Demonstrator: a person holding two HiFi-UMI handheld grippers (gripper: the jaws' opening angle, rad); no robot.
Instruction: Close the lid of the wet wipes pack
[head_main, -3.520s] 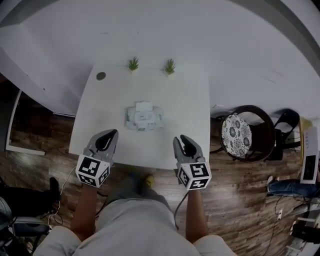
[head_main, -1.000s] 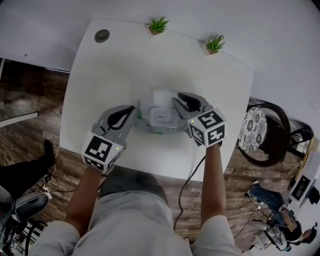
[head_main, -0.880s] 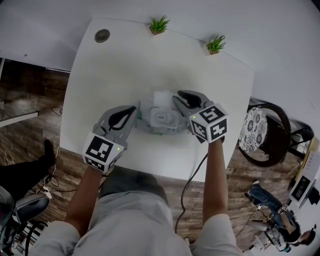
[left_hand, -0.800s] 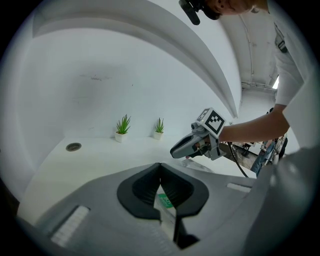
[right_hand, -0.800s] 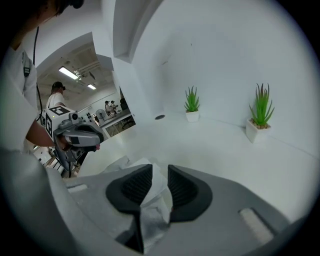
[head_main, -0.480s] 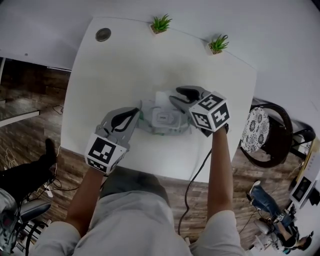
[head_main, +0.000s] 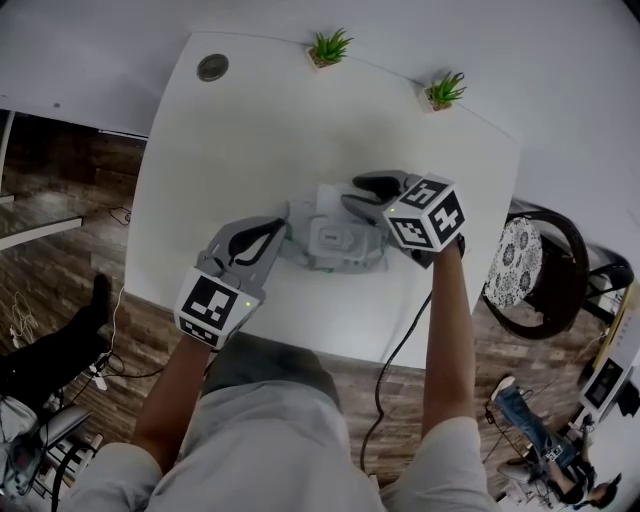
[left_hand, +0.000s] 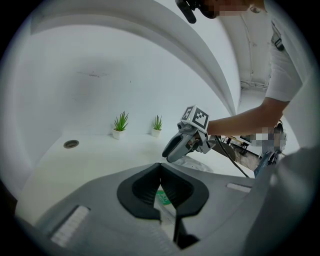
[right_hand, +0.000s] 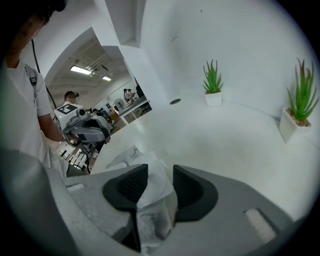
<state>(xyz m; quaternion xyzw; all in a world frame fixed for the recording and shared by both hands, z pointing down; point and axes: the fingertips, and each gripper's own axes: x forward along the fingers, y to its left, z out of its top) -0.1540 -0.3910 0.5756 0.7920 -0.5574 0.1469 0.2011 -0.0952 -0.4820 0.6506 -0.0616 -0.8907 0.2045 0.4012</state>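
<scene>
**Both claws at the pack, bare table on every side**

Your wet wipes pack (head_main: 335, 245) lies on the white table (head_main: 250, 140), nearer the edge by your body than the far edge. A band of bare top separates it from that near edge.

Your left claw (left_hand: 160, 167) is clenched. Its tips meet on the pack's left end, and the green-and-white wrapper shows in the slot behind them. Your right claw (right_hand: 160, 172) comes in from the right and points down at the pack's far side. Its jaws have just been opening and now stand released, with the pack's white lid flap (right_hand: 150, 187) between the pads. The flap looks raised rather than flat, though the views do not settle that.

To the left of the pack and beyond it the table is open. The only things out there are well apart from the pack: a round metal disc (head_main: 212, 67) near the far left corner and two small potted plants (head_main: 330, 45) (head_main: 443, 90) along the far edge.

The table's right edge lies close to your right forearm, and a dark cable (head_main: 400, 350) hangs from that gripper over the near edge.

The top is smooth, matt and white. It stands against a pale wall (head_main: 520, 40) on a dark wood floor (head_main: 70, 210). A round chair (head_main: 540, 270) with a patterned seat stands off the right side.
</scene>
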